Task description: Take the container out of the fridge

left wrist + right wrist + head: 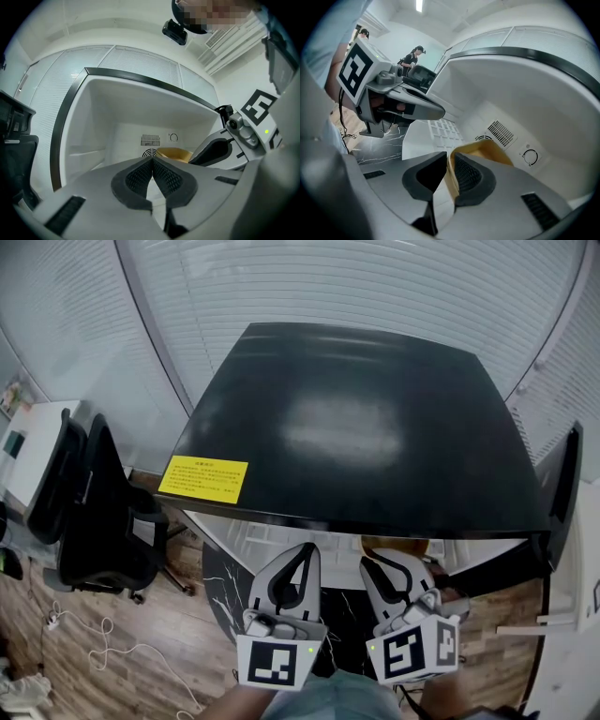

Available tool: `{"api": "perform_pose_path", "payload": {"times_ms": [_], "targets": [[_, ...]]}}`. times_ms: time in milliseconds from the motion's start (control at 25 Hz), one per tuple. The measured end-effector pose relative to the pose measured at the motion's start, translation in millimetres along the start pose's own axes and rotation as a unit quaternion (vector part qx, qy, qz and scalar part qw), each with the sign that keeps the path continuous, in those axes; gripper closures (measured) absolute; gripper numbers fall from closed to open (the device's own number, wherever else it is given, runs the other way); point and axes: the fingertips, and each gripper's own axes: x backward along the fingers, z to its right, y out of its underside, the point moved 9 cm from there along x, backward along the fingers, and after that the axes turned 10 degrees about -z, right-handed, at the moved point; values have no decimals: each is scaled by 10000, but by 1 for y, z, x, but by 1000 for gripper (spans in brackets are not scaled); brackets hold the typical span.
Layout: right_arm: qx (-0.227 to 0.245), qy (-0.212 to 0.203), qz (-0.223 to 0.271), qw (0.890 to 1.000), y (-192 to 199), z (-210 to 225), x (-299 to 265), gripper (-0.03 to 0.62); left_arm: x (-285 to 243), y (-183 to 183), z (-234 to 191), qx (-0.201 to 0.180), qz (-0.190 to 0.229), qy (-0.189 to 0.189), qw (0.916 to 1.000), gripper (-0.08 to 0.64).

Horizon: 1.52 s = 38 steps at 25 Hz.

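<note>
Container (485,147) pinched between right gripper (449,164) jaws.

Bright, even indoor light fills all three views. In the head view a pale, smeared glare sits mid-frame on the glossy black top of the fridge (337,427), and straight lines bow toward the edges. Both gripper views are round with black corners. The white fridge interior is softly shadowed, a ceiling strip light (419,4) glows at the upper edge, and the nearest fingers (136,180) are blurred.
</note>
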Motion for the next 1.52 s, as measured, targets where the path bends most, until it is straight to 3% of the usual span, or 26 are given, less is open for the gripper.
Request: {"api": "perform_pose_path", "payload": {"times_ms": [360,1040,1520], "targets": [[49,139,78,9999,1,-5,5,541,5,-4,0,-19,39,50,10000,546],[-772,169,799,9937,-13,-15,36,546,36,-16,1,-191,227,119,9995,546],[-1296,248,1364,9818,-33,-37,66,546,74,-27,-6,-373,432,183,9982,546]]}}
